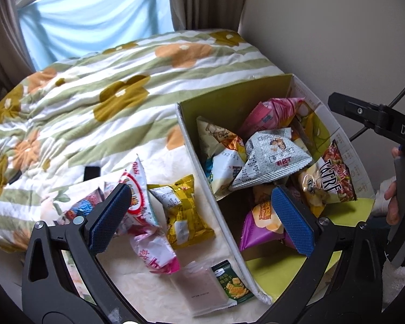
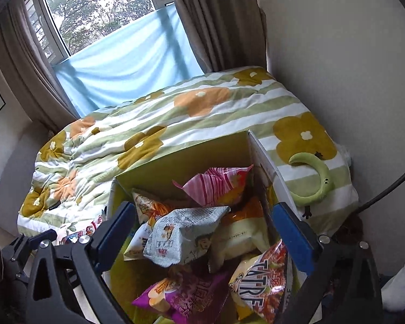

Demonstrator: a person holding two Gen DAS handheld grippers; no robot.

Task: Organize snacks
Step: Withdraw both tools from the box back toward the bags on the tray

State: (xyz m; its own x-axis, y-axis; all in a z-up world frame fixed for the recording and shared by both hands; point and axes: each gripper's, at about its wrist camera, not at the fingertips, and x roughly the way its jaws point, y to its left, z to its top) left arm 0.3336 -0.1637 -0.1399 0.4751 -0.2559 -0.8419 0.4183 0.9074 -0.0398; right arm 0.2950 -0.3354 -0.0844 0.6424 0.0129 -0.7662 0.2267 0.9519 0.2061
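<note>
Grey snack bag (image 2: 181, 235) in box (image 2: 181, 156) — below wide-open right gripper (image 2: 202, 235), untouched

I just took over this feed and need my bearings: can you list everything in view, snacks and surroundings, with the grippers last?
Box: one, white outside, yellow-green inside, on the bed.
Snack bags in box: several; grey-white, pink striped, purple, red TATRE, others partly hidden.
Snack bags beside box: at least four; yellow, red-white Oishi, small green, one partly hidden.
Pale flat packet: one, by the green bag.
Quilt: one, green-striped, floral.
Green curved toy: one, on quilt right of box.
Window, brown curtains, blue cloth: behind bed.
Left gripper: open, empty.
Right gripper: open, over the box.
</note>
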